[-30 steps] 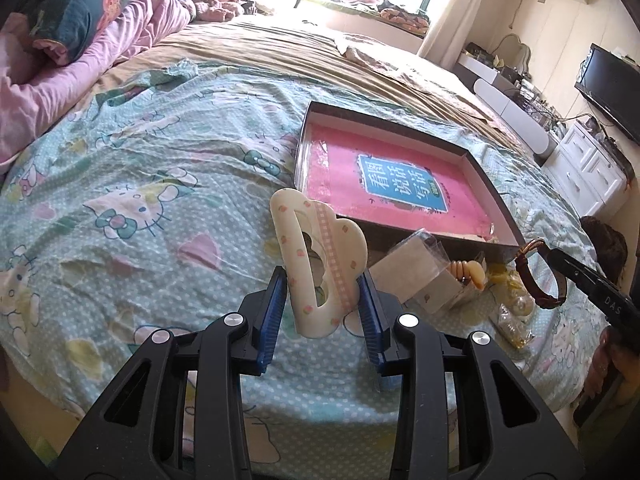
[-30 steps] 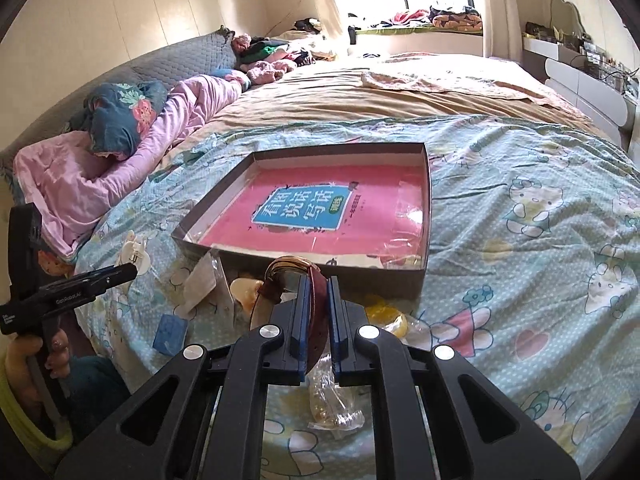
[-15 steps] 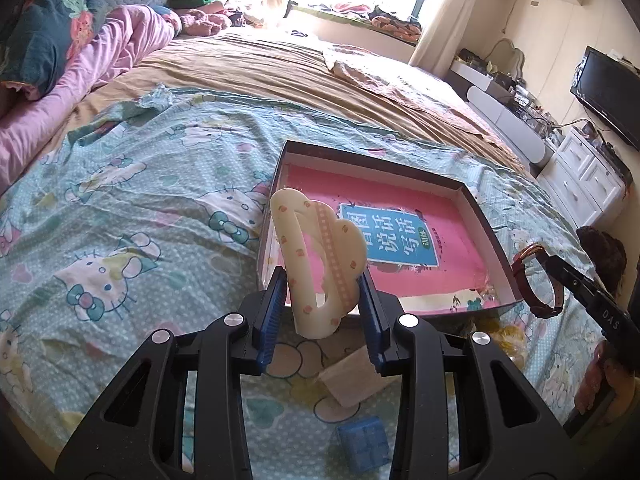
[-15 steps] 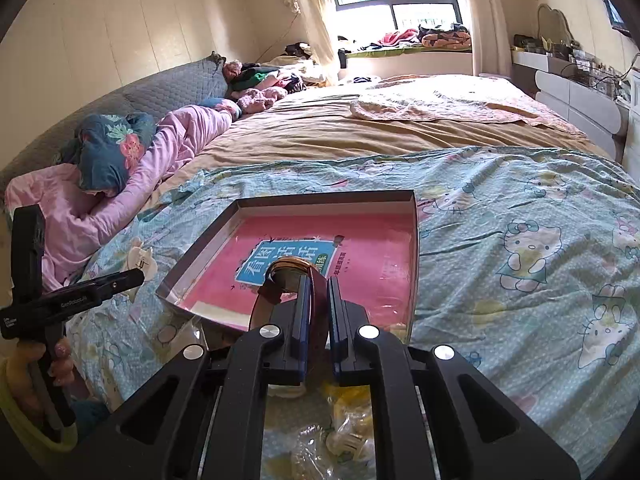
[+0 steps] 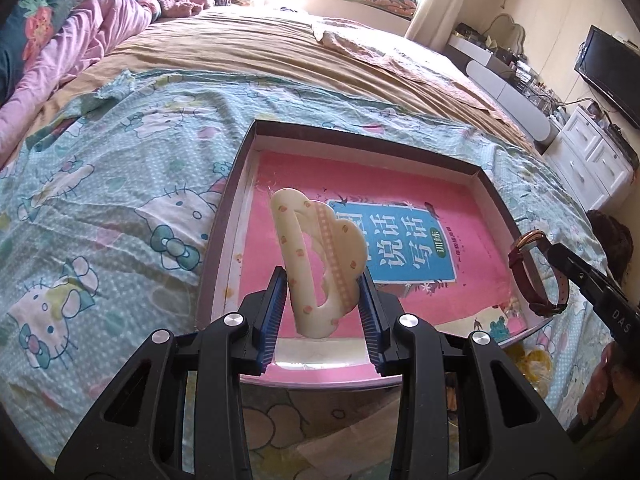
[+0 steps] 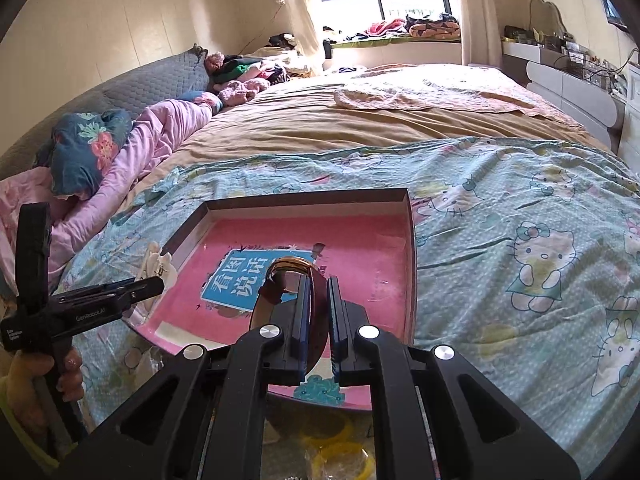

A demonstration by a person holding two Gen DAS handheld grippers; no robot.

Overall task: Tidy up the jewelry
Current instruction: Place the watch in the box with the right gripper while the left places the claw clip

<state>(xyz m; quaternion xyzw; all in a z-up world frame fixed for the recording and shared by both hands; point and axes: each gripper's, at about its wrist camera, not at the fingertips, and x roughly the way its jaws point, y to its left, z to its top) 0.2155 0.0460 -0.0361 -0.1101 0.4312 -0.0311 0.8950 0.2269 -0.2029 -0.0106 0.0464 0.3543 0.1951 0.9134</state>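
My left gripper (image 5: 322,312) is shut on a cream cloud-shaped hair clip (image 5: 316,256) and holds it above the near left part of a shallow brown box (image 5: 360,136) with a pink book inside. My right gripper (image 6: 318,316) is shut on a brown leather wristwatch (image 6: 292,276), held over the box's near edge (image 6: 412,248). The watch (image 5: 536,276) and right gripper show at the right of the left wrist view. The clip (image 6: 158,266) and left gripper show at the left of the right wrist view.
The box lies on a Hello Kitty bedsheet (image 5: 100,200). Yellow rings in plastic bags (image 6: 340,448) lie in front of the box. Pink bedding (image 6: 152,140) is heaped at the far left. White drawers (image 5: 596,152) and a TV (image 5: 608,68) stand to the right.
Both grippers have moved forward and up from the loose items in front of the box to over the box, each still holding its item.
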